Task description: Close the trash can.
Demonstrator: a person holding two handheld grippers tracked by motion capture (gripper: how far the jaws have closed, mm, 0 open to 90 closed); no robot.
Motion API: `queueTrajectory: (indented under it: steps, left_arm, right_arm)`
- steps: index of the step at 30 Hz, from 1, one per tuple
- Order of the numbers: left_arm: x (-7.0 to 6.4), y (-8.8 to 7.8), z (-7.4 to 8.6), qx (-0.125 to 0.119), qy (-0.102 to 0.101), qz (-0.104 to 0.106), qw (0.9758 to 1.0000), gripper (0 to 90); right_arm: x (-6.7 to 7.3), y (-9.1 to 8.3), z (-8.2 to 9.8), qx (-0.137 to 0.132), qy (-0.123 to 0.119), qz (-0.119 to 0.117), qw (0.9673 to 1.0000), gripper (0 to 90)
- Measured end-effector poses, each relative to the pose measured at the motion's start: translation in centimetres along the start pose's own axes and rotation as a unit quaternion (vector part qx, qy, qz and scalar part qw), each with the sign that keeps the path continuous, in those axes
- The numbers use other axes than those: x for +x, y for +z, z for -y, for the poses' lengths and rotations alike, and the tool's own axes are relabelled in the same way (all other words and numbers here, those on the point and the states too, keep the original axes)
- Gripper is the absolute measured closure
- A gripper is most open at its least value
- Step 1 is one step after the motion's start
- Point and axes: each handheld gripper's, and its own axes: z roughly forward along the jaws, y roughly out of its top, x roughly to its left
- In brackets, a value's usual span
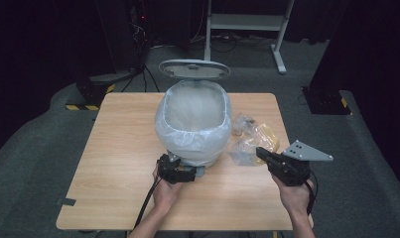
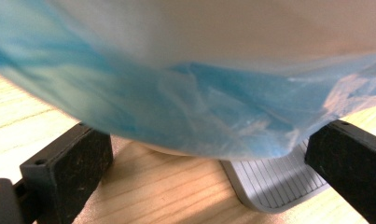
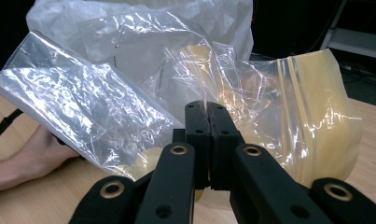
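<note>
A white pedal bin (image 1: pixel 192 119) with a pale plastic liner stands mid-table, its lid (image 1: pixel 194 69) raised behind it. My left gripper (image 1: pixel 180 173) sits at the bin's front base, open. In the left gripper view its jaws (image 2: pixel 206 154) stand wide apart under the hanging liner (image 2: pixel 185 107), with the grey ribbed pedal (image 2: pixel 274 186) low between them. My right gripper (image 1: pixel 261 152) is to the right of the bin, shut on the film of a crumpled clear plastic bag (image 1: pixel 247 146). In the right gripper view the jaws (image 3: pixel 208 112) pinch that bag (image 3: pixel 97 107), which hangs lifted in front of them.
A yellowish bag (image 3: pixel 311 121) bunches with the clear one, and another clear wrapper (image 1: pixel 242 124) lies beside the bin. The wooden table (image 1: pixel 118 148) stretches bare to the left. A white frame (image 1: pixel 247 22) and dark equipment stand on the floor beyond.
</note>
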Motion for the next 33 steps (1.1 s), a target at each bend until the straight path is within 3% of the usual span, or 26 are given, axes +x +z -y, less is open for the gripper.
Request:
queueTrajectory:
  steps: [12, 33]
  left_arm:
    - [0.0, 0.0, 0.0, 0.000, 0.000, 0.000, 1.0000, 1.1]
    - [0.0, 0.0, 0.0, 0.000, -0.001, 0.001, 1.0000, 1.1]
  right_arm:
    - [0.3, -0.1, -2.0, -0.016, -0.008, -0.024, 0.9995, 88.8]
    - [1.0, 1.2, -5.1, -0.027, -0.016, -0.065, 0.9974, 88.8]
